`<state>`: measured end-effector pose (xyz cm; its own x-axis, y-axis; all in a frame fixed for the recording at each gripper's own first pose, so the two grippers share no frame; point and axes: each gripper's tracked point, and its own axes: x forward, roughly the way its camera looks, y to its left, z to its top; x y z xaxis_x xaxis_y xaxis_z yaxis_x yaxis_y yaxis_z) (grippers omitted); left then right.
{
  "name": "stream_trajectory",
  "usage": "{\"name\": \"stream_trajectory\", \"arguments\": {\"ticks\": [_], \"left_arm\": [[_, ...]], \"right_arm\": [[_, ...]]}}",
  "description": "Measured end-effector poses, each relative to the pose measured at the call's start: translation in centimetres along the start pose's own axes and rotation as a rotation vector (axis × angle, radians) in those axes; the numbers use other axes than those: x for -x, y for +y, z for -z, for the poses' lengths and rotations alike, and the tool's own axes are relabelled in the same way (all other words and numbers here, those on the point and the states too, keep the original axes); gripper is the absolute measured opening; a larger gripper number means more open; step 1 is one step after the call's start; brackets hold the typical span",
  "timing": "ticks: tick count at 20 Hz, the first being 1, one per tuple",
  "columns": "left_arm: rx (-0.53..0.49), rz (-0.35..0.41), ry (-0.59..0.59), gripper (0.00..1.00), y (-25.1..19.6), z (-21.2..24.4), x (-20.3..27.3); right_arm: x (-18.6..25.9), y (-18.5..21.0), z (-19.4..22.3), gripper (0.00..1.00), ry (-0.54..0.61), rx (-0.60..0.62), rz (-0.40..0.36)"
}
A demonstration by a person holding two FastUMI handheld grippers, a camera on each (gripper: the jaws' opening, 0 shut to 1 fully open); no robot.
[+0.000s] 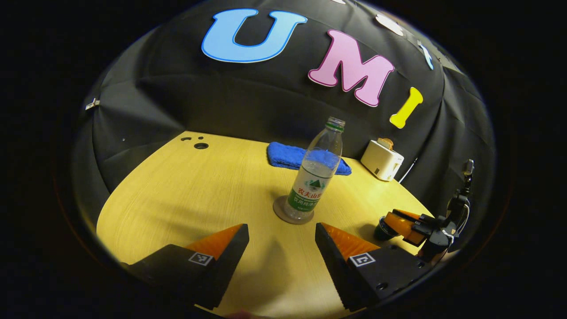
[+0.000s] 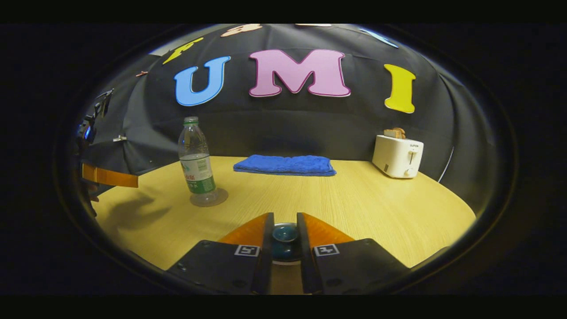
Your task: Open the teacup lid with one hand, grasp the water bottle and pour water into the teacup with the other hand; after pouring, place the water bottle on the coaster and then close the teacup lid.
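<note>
Teacup lid (image 2: 285,232) pinched by right gripper (image 2: 285,241) | left gripper (image 1: 281,248) wide | bottle (image 1: 315,173) on coaster (image 1: 293,210), wooden table (image 1: 186,195)

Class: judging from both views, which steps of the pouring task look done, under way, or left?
Done: water bottle stands on its coaster, the left gripper open before it. Under way: right gripper closed around the teacup lid. Left: release; whether pouring occurred is unclear.

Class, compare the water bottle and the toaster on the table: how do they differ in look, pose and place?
The water bottle is clear, tall and slim; the toaster is white, squat and boxy. The water bottle stands on a round coaster; the toaster sits straight on the table. The water bottle holds water; the toaster holds bread. Both stand upright.
</note>
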<state>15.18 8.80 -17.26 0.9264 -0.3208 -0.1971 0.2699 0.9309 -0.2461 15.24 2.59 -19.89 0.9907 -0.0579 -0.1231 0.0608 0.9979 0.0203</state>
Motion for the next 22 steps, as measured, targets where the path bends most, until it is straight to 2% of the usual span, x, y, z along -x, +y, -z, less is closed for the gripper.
{"name": "stream_trajectory", "arguments": {"ticks": [1, 2, 3, 4, 5, 7, 9, 13, 14, 15, 16, 18, 21, 22], "left_arm": [[-0.011, 0.005, -0.004, 0.96, -0.4, -0.2, 0.2], [-0.022, 0.009, -0.008, 0.95, -0.7, -0.4, 0.2], [-0.031, 0.012, -0.008, 0.96, -0.9, -0.5, 0.3], [-0.038, 0.014, -0.007, 0.96, -1.2, -0.6, 0.2], [-0.044, 0.004, -0.008, 0.96, -1.3, -0.8, 0.4], [-0.059, -0.027, -0.026, 0.96, -1.0, -1.7, 1.9], [-0.087, -0.074, -0.069, 0.96, -1.3, -3.5, 3.0], [-0.038, -0.112, -0.127, 0.95, -3.7, -7.9, 6.2], [-0.010, -0.125, -0.139, 0.96, -4.2, -8.9, 7.1], [0.015, -0.131, -0.150, 0.96, -4.7, -10.1, 8.0], [0.036, -0.146, -0.161, 0.95, -5.0, -10.9, 8.9], [0.023, -0.208, -0.183, 0.96, -5.0, -12.5, 10.5], [-0.062, -0.350, -0.194, 0.95, -4.4, -13.7, 13.4], [-0.067, -0.366, -0.210, 0.95, -4.9, -14.3, 14.5]], "right_arm": [[0.2, -0.1, -0.1, 0.27, 0.002, 0.000, 0.003], [0.1, 0.1, 0.0, 0.41, 0.006, -0.002, 0.002], [0.4, -0.1, 0.0, 0.45, 0.008, -0.006, 0.006], [0.5, -0.3, -0.2, 0.52, 0.013, -0.010, 0.011], [0.6, -0.3, -0.5, 0.67, 0.020, -0.014, 0.009], [1.3, -0.8, -2.3, 0.80, 0.013, -0.014, 0.029], [2.4, -1.0, -5.0, 1.00, -0.010, -0.028, 0.038], [4.7, -0.7, -9.6, 1.00, -0.015, -0.007, 0.047], [5.3, -0.2, -10.6, 0.96, -0.007, -0.003, 0.035], [5.9, 0.6, -11.7, 1.00, 0.000, 0.006, 0.023], [6.6, 1.1, -13.0, 1.00, -0.003, 0.015, 0.015], [7.8, 2.2, -16.0, 1.00, -0.028, 0.024, -0.001], [9.6, 3.6, -19.6, 1.00, -0.068, 0.035, -0.036], [10.3, 3.7, -20.8, 1.00, -0.086, 0.047, -0.040]]}}
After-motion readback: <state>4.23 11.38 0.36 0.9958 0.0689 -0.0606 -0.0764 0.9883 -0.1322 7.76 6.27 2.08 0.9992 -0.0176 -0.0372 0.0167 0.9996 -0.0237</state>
